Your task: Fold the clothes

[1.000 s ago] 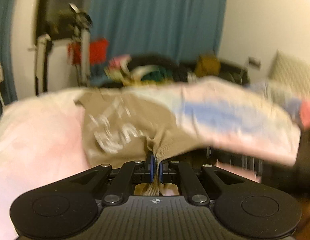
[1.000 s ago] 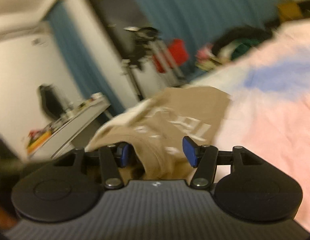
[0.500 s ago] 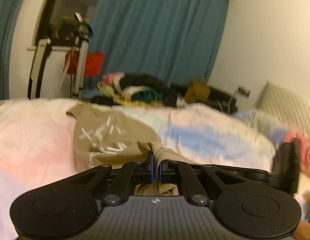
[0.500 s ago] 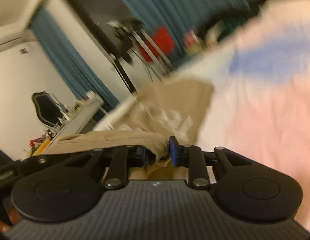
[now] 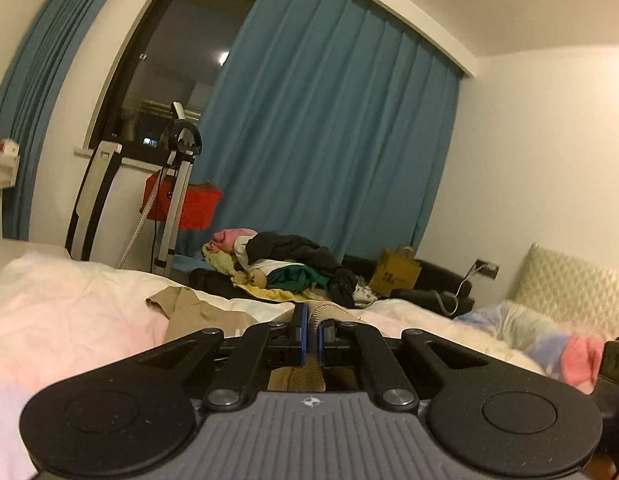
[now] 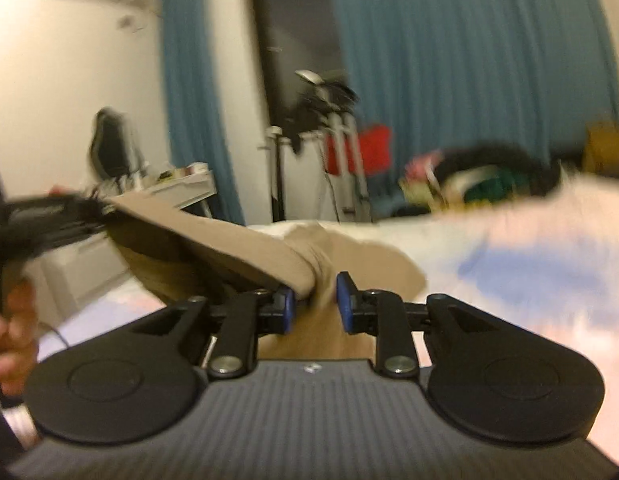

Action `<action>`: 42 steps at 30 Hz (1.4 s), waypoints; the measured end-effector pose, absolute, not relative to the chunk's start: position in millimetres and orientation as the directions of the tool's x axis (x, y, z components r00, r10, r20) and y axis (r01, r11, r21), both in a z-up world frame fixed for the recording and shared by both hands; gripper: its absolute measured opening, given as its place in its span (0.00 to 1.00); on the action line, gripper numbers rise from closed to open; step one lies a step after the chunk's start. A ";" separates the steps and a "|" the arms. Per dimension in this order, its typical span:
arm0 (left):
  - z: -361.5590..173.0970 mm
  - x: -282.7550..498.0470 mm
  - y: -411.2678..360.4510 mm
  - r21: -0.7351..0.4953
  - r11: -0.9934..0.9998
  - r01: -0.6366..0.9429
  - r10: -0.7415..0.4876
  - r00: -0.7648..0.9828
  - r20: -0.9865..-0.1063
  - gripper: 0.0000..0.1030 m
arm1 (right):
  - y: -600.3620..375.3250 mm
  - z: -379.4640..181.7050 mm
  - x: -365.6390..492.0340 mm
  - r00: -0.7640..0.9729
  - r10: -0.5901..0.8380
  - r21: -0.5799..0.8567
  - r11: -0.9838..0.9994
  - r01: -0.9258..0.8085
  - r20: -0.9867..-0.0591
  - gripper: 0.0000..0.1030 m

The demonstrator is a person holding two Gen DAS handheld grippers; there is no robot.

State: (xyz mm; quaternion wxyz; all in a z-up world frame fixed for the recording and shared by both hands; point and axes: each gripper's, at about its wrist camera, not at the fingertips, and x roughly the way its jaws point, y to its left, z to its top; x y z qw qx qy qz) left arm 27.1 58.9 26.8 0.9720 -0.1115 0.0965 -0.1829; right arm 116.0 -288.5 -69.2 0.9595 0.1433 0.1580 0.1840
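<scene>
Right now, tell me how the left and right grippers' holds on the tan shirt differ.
The left gripper pinches a thin ribbed edge of the tan shirt, pads nearly touching; the right gripper stands wider around a thick bunched fold. The left wrist view is sharp, the right wrist view blurred. Both grippers have blue pads and hold the same shirt over the bed.

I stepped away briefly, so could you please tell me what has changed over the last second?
The right tool, open around the tan shirt a second ago, has closed onto its bunched fabric. The left tool has tilted up, so less shirt shows ahead. It stays clamped on the shirt's ribbed edge.
</scene>
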 end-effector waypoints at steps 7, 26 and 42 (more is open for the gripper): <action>18.9 31.4 53.2 -0.254 0.909 0.331 -0.382 0.905 -0.188 0.04 | -332.0 -87.9 131.7 0.894 0.393 0.598 0.777 -0.198 -0.215 0.56; -0.2 52.8 47.0 -0.225 0.947 0.230 -0.299 0.888 -0.350 0.04 | -232.7 -71.7 91.9 0.776 0.572 0.209 0.820 -0.532 -0.266 0.62; -24.7 80.8 38.1 -0.171 0.974 0.148 -0.216 0.832 -0.510 0.04 | -280.1 -89.7 131.4 0.932 0.177 0.383 0.923 -0.046 -0.316 0.62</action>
